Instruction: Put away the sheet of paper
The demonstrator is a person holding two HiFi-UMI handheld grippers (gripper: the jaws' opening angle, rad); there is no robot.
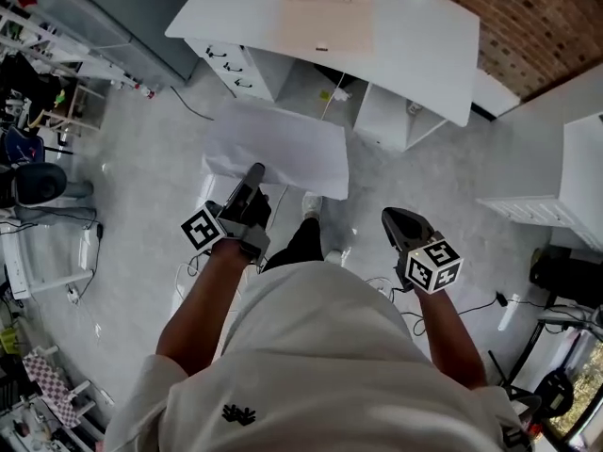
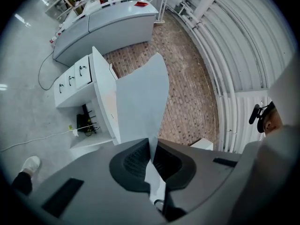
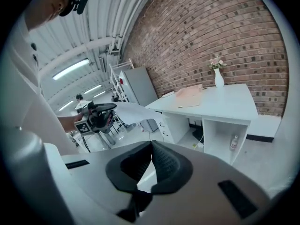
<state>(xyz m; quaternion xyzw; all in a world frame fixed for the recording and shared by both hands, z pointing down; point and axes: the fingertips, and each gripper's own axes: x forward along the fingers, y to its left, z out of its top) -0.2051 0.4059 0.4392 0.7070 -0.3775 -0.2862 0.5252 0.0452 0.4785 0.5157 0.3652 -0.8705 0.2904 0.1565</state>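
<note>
step: carrying, I judge | my left gripper [image 1: 254,170]: jaws pinched on the sheet of paper [image 1: 283,149], which fans out toward 12 o'clock | my right gripper [image 1: 394,217]: at 3 o'clock of it, jaws together, empty | next: reach the desk [image 1: 429,59] at 12, find a spot, release

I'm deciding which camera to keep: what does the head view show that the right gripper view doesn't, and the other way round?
Only the head view: the right tool seen from outside, and the person's shoe on the floor.
Only the right gripper view: the flowers, a ceiling light, and the right tool's jaws together with nothing between them.
Both: the left tool clamped on the sheet of paper, and the white desk.
</note>
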